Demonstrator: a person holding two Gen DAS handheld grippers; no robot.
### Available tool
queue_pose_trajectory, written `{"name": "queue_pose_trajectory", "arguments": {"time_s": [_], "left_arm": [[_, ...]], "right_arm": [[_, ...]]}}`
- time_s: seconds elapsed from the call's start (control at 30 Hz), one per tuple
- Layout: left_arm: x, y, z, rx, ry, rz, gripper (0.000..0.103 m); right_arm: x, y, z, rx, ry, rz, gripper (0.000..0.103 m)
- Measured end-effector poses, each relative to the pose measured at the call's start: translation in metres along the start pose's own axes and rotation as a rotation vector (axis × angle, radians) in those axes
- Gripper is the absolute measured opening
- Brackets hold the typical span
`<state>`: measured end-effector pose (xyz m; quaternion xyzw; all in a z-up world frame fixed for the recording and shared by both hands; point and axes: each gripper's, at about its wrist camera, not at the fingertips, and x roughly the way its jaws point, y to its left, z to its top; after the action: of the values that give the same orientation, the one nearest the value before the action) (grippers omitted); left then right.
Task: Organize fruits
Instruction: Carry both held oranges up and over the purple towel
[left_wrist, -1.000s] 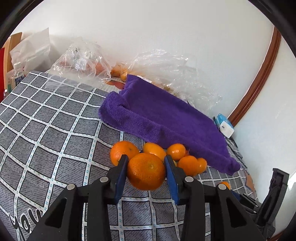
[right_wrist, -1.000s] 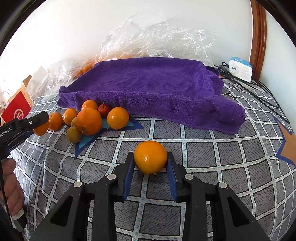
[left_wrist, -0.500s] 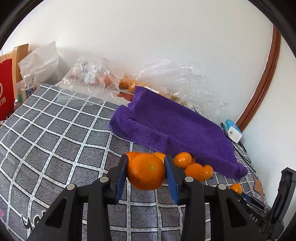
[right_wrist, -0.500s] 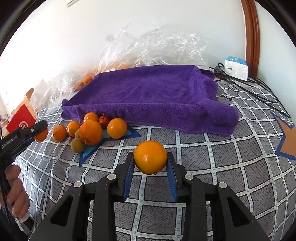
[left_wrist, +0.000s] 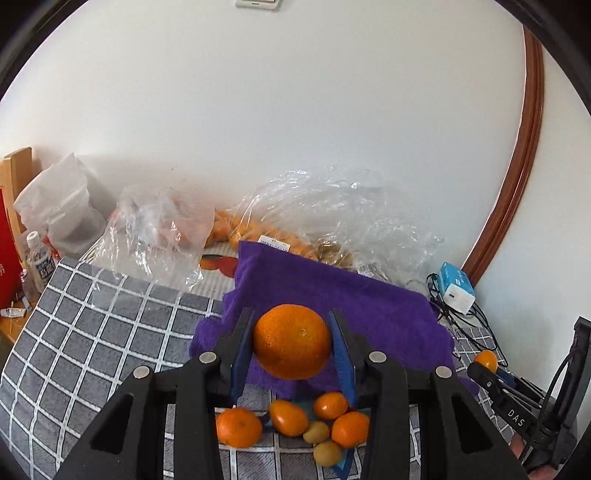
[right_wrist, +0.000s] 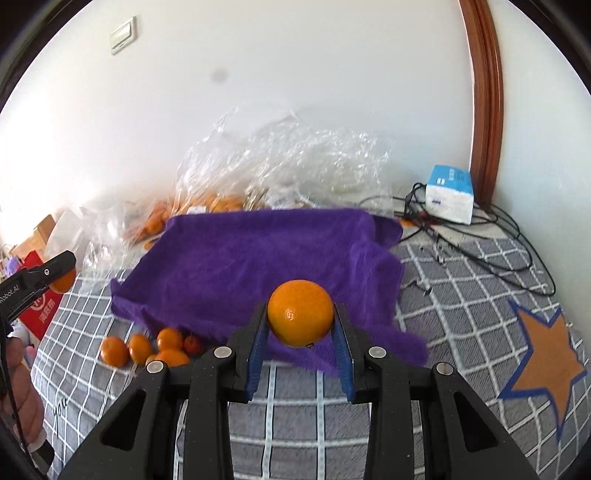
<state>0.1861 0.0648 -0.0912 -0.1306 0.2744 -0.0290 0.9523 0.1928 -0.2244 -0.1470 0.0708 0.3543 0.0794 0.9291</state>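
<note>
Both grippers are loaded. The left gripper (left_wrist: 291, 343) pinches a large orange (left_wrist: 291, 341) between its blue pads, clear of the surface and in front of the purple towel (left_wrist: 332, 295). The right gripper (right_wrist: 300, 325) pinches a second orange (right_wrist: 300, 313) in the same way, also held off the surface, with the towel (right_wrist: 258, 258) behind it.

The surface is a grey checked cloth (left_wrist: 92, 332); whether it covers a bed or a table cannot be told. A loose cluster of small fruits (left_wrist: 295, 424) lies on it at the towel's near edge, just below the left gripper. Clear plastic bags (right_wrist: 280, 162) holding more fruit sit against the wall behind the towel.

Risks, as judged:
- Each orange is round and smooth and is gripped only at its sides; a jolt or tilt could roll it out of the pads.
- A fruit set on the soft, rumpled towel may roll off the folded edge into the cluster.
- A dropped orange could scatter the small fruits.
- The loose cables (right_wrist: 480, 236) at the right could snag a gripper.
</note>
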Motion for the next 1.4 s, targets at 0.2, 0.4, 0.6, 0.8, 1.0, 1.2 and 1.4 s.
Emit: {"name": "queue_pose_trajectory", "arguments": {"time_s": [0.2, 0.4, 0.6, 0.8, 1.0, 1.2, 1.4], "left_arm": [[0.031, -0.006, 0.014, 0.003, 0.021, -0.001, 0.038], [0.068, -0.001, 0.015, -0.036, 0.056, 0.027, 0.038], [0.093, 0.006, 0.009, -0.029, 0.079, 0.071, 0.038], [0.110, 0.006, -0.007, 0.011, 0.130, 0.098, 0.038], [0.122, 0.006, -0.014, 0.019, 0.186, 0.091, 0.038], [0.130, 0.004, -0.020, 0.027, 0.233, 0.085, 0.038], [0.134, 0.001, -0.024, 0.050, 0.258, 0.101, 0.038]], "right_arm": [[0.018, -0.006, 0.025, 0.000, -0.012, -0.025, 0.034], [0.048, -0.006, 0.036, -0.001, 0.004, -0.043, 0.034], [0.080, -0.002, 0.041, -0.023, 0.027, -0.052, 0.034], [0.101, -0.003, 0.026, -0.018, 0.061, -0.061, 0.034], [0.119, -0.013, 0.013, 0.008, 0.118, -0.068, 0.034], [0.125, -0.012, 0.006, -0.028, 0.138, -0.080, 0.034], [0.127, -0.007, 0.003, -0.063, 0.141, -0.099, 0.034]]}}
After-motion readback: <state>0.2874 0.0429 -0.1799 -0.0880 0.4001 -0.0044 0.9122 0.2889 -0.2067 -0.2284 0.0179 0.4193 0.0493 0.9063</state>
